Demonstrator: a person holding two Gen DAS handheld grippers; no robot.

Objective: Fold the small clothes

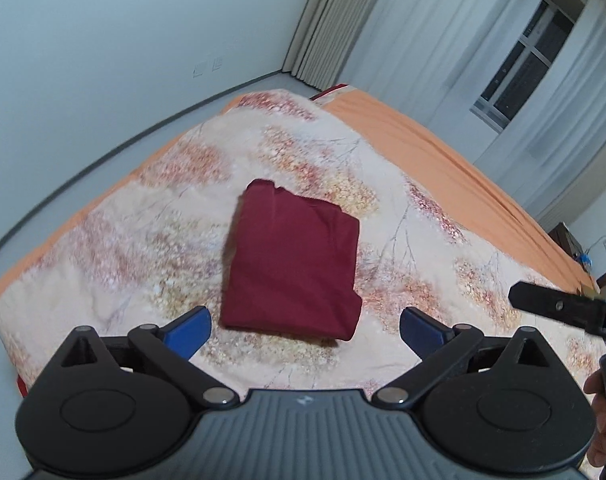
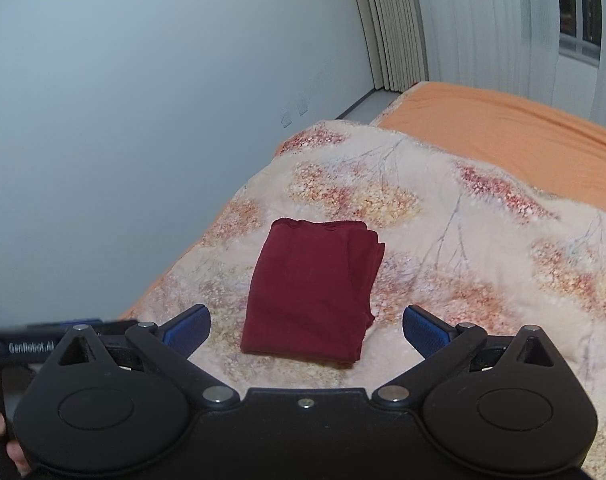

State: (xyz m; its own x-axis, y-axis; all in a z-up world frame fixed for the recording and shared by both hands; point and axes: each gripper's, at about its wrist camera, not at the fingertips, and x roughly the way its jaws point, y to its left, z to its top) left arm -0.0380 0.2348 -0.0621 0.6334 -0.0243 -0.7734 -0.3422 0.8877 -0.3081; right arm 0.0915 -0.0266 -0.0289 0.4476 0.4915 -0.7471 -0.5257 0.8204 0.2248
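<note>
A dark red garment (image 1: 293, 262) lies folded into a compact rectangle on the floral quilt (image 1: 151, 216). It also shows in the right wrist view (image 2: 313, 290). My left gripper (image 1: 305, 330) is open and empty, held above the near edge of the garment, with its blue pads (image 1: 187, 330) spread wide. My right gripper (image 2: 307, 328) is open and empty too, just short of the garment's near edge, not touching it. The right gripper's body shows at the right edge of the left wrist view (image 1: 563, 308).
The quilt covers a bed with an orange sheet (image 2: 523, 140) at the far side. A pale wall (image 2: 143, 100) runs along the left, close to the bed's edge. Curtains (image 1: 443, 40) and a window (image 1: 519, 68) stand beyond the bed.
</note>
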